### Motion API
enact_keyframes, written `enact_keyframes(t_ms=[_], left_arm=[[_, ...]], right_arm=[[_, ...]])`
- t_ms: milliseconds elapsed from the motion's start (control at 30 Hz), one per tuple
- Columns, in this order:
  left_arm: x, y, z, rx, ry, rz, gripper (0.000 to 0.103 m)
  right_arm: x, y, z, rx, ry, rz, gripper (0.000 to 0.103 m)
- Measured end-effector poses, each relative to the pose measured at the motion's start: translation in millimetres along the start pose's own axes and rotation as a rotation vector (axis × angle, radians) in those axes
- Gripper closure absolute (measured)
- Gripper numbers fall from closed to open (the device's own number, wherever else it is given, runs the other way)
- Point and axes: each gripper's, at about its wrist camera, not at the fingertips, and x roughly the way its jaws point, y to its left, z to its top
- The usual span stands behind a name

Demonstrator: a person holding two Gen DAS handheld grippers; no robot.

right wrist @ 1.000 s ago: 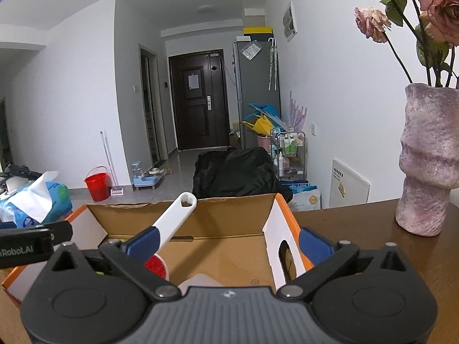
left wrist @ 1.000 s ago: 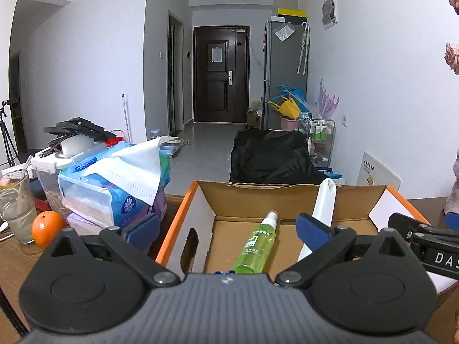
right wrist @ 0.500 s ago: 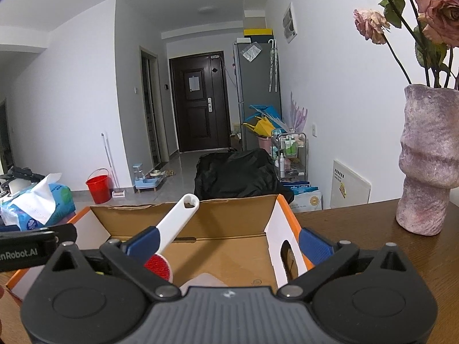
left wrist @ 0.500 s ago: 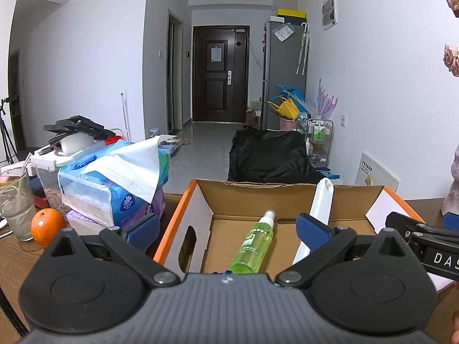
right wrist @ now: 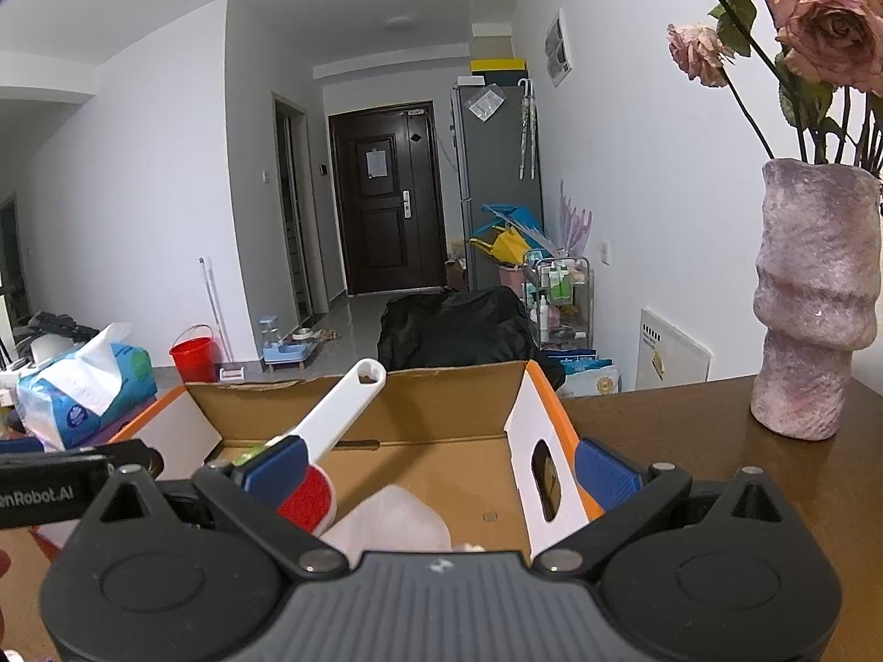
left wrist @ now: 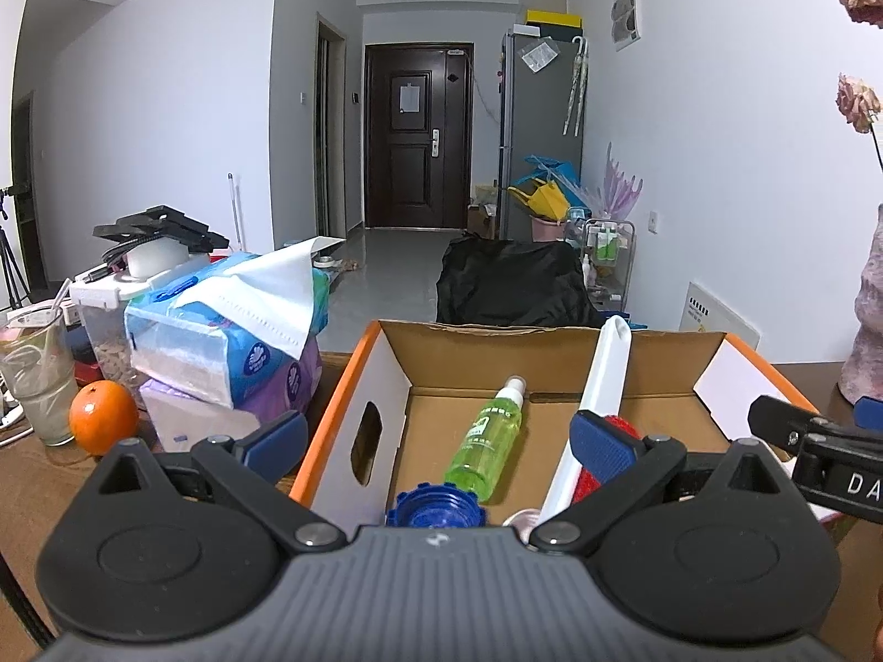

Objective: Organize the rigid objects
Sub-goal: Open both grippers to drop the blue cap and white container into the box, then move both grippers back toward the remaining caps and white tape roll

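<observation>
Brown tabletop (right wrist: 690, 430), frame centre: cardboard box (left wrist: 381, 380) holds green spray bottle (left wrist: 488, 441) and white-handled brush (left wrist: 604, 364); left gripper (left wrist: 436, 441) and right gripper (right wrist: 441, 463) hover, jaws spread.

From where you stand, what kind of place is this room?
Most likely a lived-in flat: a dark entrance door, a tall grey fridge, and a wooden table with a vase of roses.
</observation>
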Motion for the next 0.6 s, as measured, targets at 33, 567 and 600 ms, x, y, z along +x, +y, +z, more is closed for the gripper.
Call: enact_keyframes(t_ms=[33, 567, 600], left_arm=[[-2, 1, -1, -0.001, -0.001, 0.0, 0.0], [-44, 12, -22, 0.007, -0.01, -0.004, 0.0], [-47, 13, -24, 0.008, -0.009, -0.004, 0.0]], right_arm=[[-2, 1, -2, -0.002, 0.0, 0.0, 0.0], [-48, 3, -26, -0.031, -0.004, 0.004, 0.0], [-52, 4, -27, -0.036, -0.004, 0.005, 0.0]])
